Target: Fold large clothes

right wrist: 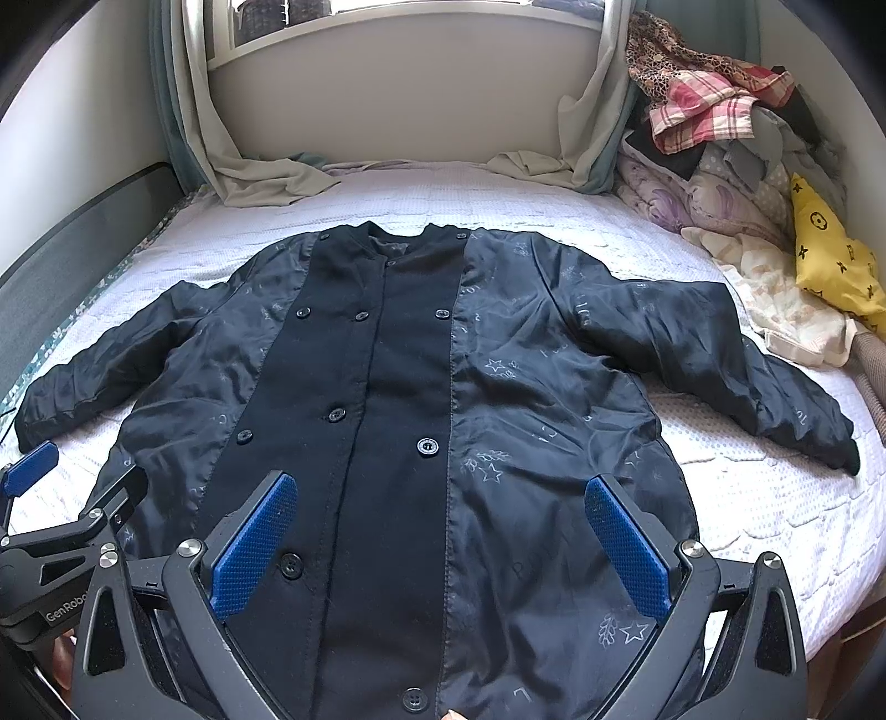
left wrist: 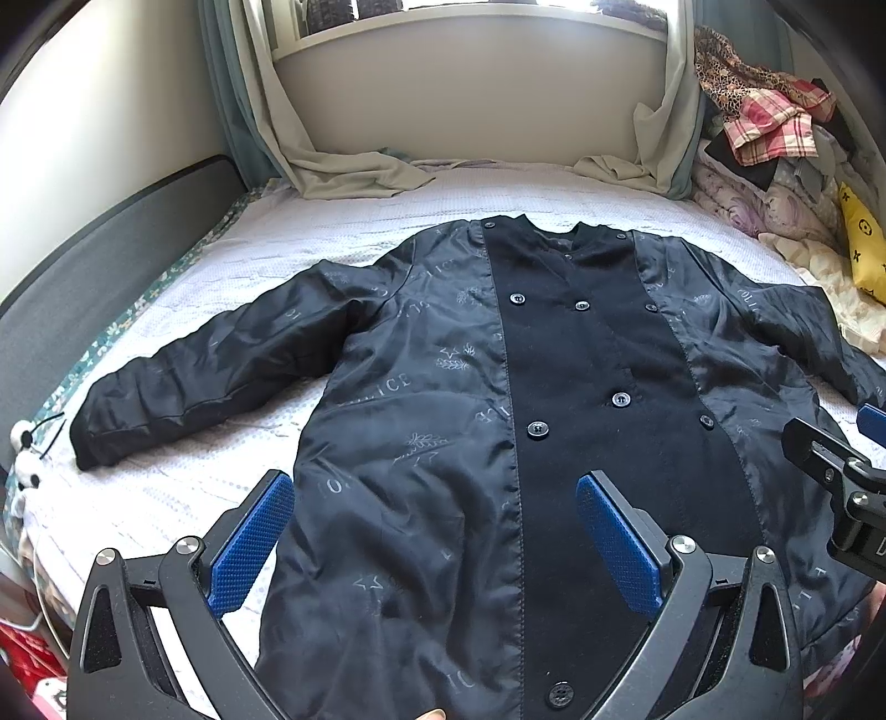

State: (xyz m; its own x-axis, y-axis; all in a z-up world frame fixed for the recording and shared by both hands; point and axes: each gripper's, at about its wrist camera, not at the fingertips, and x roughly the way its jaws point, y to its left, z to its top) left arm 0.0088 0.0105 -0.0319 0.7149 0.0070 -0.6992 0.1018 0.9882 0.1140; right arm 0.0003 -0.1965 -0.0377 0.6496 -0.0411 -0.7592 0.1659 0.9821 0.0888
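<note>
White bedding (left wrist: 183, 498) covers a bed under a curtained window (right wrist: 410, 11), with a heap of clothes (right wrist: 714, 105) and a yellow pillow (right wrist: 830, 260) far off to the right. Spread flat on the bed just ahead of both tools lies the dark coat (left wrist: 498, 415), lining out, collar at the far end, sleeves stretched to either side. Left gripper (left wrist: 434, 545) hangs above the hem, its blue pads wide apart and empty. Right gripper (right wrist: 440, 548) hangs beside it over the same hem, spread just as wide, holding nothing.
</note>
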